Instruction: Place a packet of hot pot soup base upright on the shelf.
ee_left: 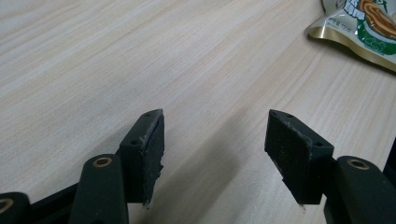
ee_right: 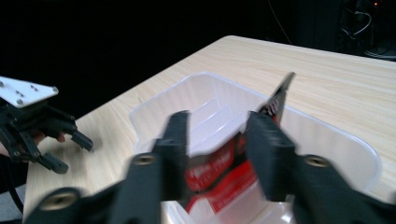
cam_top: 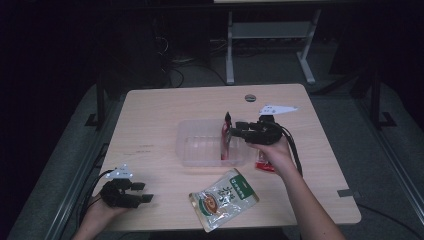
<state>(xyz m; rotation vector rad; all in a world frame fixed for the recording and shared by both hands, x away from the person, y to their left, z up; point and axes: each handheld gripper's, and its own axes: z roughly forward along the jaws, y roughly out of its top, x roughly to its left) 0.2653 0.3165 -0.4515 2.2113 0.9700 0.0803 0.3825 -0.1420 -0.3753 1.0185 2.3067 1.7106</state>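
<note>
the red packet carries white lettering, too blurred to read; the green and white pouch has dark characters on its label, also unreadable. the red packet stands on end at the right end of the clear plastic tub, its long axis running up and down, leaning against the tub's right wall with its dark top corner poking above the rim. the right gripper hovers just beside that packet with its jaws parted and the packet showing between them; the pads do not press on it. a second red packet lies on the table by the right hand. the left gripper rests near the front left edge of the table, jaws spread wide over bare wood, holding nothing.
</note>
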